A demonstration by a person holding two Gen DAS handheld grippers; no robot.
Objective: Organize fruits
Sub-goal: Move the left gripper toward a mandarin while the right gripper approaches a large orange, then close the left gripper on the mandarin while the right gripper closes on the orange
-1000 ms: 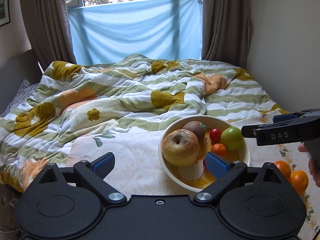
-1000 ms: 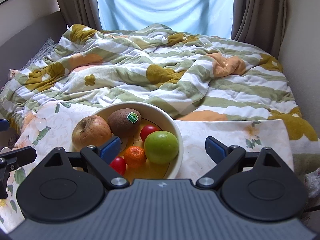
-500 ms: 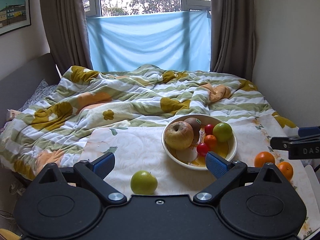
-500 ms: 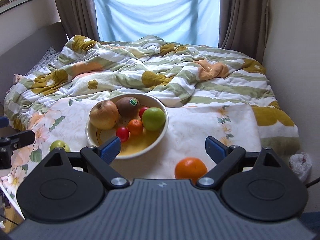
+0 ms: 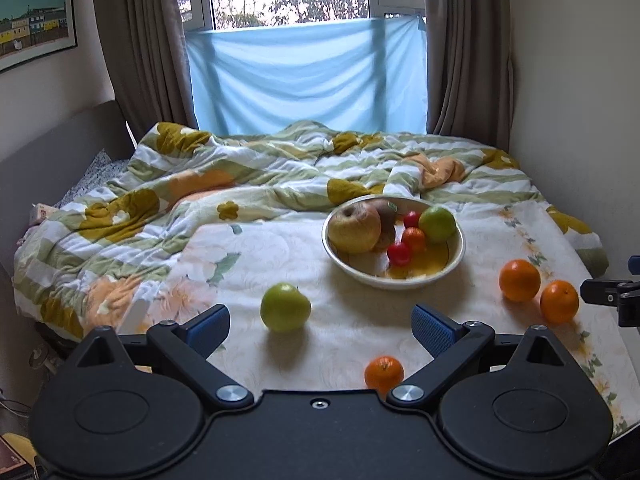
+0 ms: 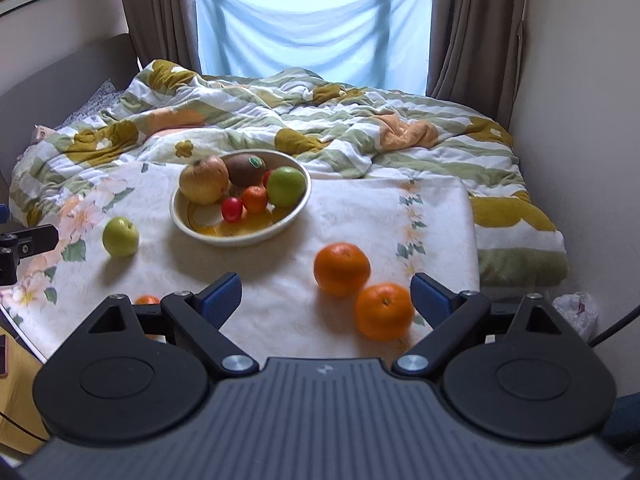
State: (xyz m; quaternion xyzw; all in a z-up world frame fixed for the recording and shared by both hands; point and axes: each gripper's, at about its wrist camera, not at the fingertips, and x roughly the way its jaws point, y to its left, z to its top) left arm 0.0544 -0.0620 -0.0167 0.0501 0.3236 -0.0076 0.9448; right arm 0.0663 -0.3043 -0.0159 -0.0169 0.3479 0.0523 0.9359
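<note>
Both grippers have drawn back, fingers spread and empty: left gripper (image 5: 320,322), right gripper (image 6: 326,294). Bowl (image 5: 420,276) sits mid-cloth; two oranges (image 6: 342,268) and a green apple (image 5: 285,307) lie loose nearby. Firm, smooth, apt to roll; best squeezed across the middle. Only the left view shows the small mandarin (image 5: 384,374) whole.

Each claw (image 5: 320,328) (image 6: 326,298) is matte black with 2 blue ribbed fingertips (image 5: 430,328) and 2 silver pivot screws.
</note>
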